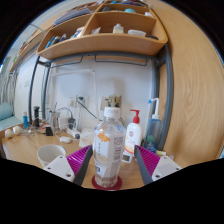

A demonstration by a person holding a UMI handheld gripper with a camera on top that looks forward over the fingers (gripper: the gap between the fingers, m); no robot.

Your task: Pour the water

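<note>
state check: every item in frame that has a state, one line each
bottle: upright, cap on, standing between the fingers
coaster: red, flat under the bottle
gripper: open, gaps beside the bottle
bowl: upright, contents not visible
pump bottle: upright

A white tiled wall (95,75) runs behind a wooden counter (25,150). Above it hangs a wooden shelf unit (105,42) with small items on two levels. A tall wooden panel (195,85) stands at the right. A faucet (62,112) rises near the wall, and a power outlet (112,101) sits on the tiles. The light is soft and even.
</note>
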